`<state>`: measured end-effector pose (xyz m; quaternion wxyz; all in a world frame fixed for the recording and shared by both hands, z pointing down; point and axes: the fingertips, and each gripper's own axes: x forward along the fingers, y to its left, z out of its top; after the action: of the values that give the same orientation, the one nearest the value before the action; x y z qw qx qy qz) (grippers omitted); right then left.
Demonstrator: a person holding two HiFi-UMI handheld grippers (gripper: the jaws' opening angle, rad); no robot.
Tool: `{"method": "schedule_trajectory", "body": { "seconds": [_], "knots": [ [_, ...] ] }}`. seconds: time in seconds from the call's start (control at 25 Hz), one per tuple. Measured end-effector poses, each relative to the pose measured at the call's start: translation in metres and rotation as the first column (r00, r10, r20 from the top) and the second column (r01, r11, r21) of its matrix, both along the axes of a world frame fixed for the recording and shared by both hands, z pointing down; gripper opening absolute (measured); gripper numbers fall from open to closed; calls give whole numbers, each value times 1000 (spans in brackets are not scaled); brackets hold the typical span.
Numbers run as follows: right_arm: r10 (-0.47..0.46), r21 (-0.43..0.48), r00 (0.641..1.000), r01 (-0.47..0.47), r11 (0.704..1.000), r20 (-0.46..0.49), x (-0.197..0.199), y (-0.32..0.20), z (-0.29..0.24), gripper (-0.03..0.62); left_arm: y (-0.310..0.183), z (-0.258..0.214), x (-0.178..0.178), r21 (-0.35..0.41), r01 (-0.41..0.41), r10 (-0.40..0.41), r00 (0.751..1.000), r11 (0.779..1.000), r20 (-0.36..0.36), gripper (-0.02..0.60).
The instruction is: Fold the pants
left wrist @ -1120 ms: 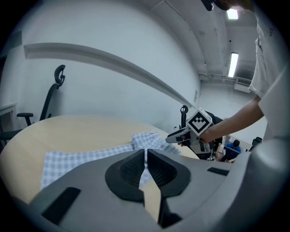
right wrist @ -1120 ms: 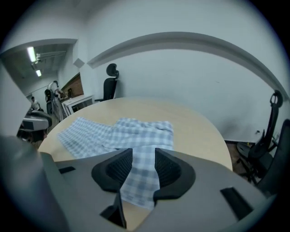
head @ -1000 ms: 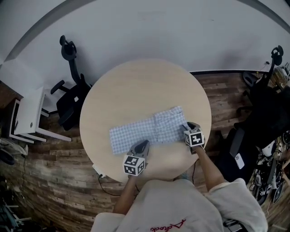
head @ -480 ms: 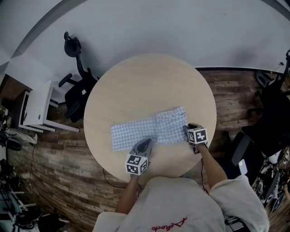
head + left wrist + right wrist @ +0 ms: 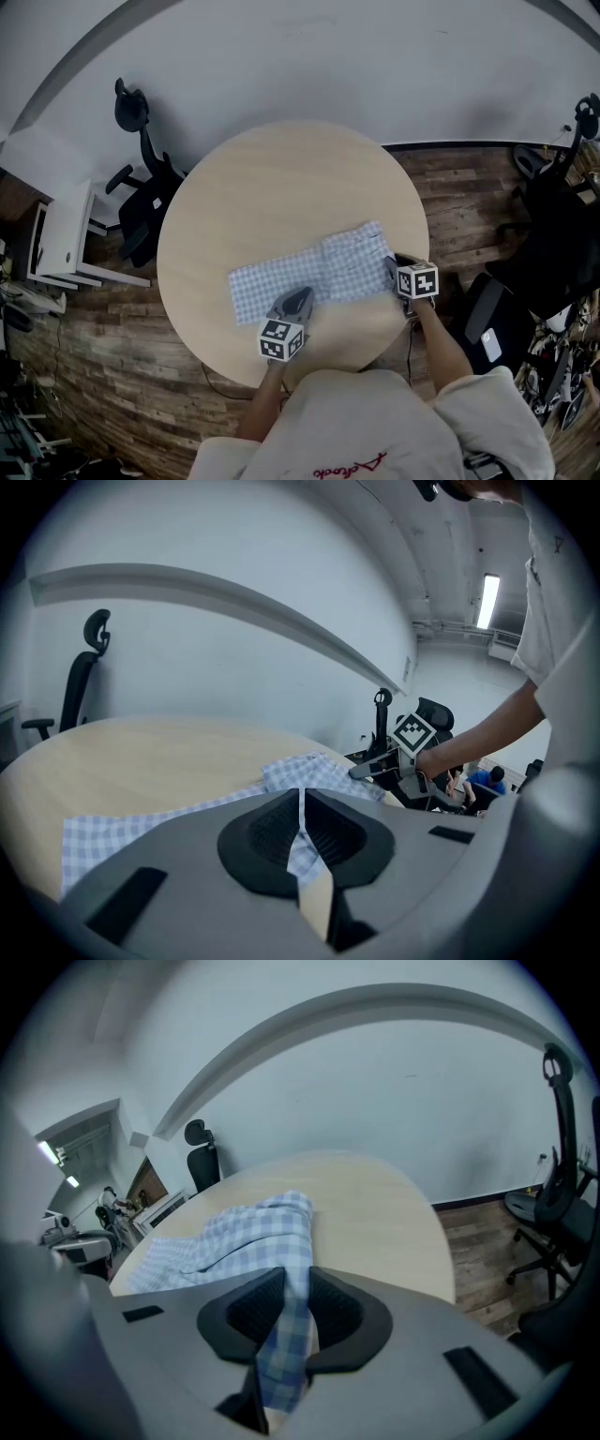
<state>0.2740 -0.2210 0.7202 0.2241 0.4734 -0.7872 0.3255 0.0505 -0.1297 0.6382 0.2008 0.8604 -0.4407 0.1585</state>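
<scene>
Checked pants (image 5: pixel 309 274) lie flat in a long strip on the near half of the round table (image 5: pixel 281 178). Left gripper (image 5: pixel 298 298) sits at the strip's near edge around the middle, jaws pressed together with a thin bit of cloth pinched between them. Right gripper (image 5: pixel 392 267) is at the strip's right end. Its jaws have just been closing and now clamp a fold of the pants.

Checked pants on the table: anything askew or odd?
Nothing spilled or damaged. The blue-and-white checked pants lie spread out but slanted across the round light wooden table, their right end farther back than the left.
</scene>
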Motion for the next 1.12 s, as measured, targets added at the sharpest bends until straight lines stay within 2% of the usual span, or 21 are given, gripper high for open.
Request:
{"method": "schedule_trajectory", "body": {
  "seconds": [0.24, 0.32, 0.44, 0.68, 0.76, 0.92, 1.12],
  "knots": [
    [99, 63, 993, -94, 994, -69, 91, -4, -22, 101, -9, 2, 45, 1, -80, 80, 997, 997, -25, 43],
    [99, 89, 991, -92, 992, -88, 102, -1, -31, 101, -7, 5, 52, -4, -96, 95, 995, 995, -28, 43],
    [85, 132, 989, -69, 989, -121, 96, 2, -46, 101, -1, 5, 52, -3, -111, 111, 993, 994, -31, 43],
    [48, 264, 979, 5, 965, -196, 50, 7, -103, 103, 12, -8, 23, 34, -124, 126, 991, 992, -41, 43],
    [26, 312, 971, 50, 949, -236, 25, 11, -125, 74, 19, -11, 9, 43, -125, 127, 991, 991, -45, 43],
    [-44, 360, 953, 156, 920, -300, -41, 26, -152, 61, 34, -17, -20, 66, -122, 127, 990, 990, -64, 43],
    [-144, 346, 937, 256, 903, -319, -141, 54, -149, 55, 56, -19, -62, 82, -85, 91, 992, 993, -82, 43]
  ]
}}
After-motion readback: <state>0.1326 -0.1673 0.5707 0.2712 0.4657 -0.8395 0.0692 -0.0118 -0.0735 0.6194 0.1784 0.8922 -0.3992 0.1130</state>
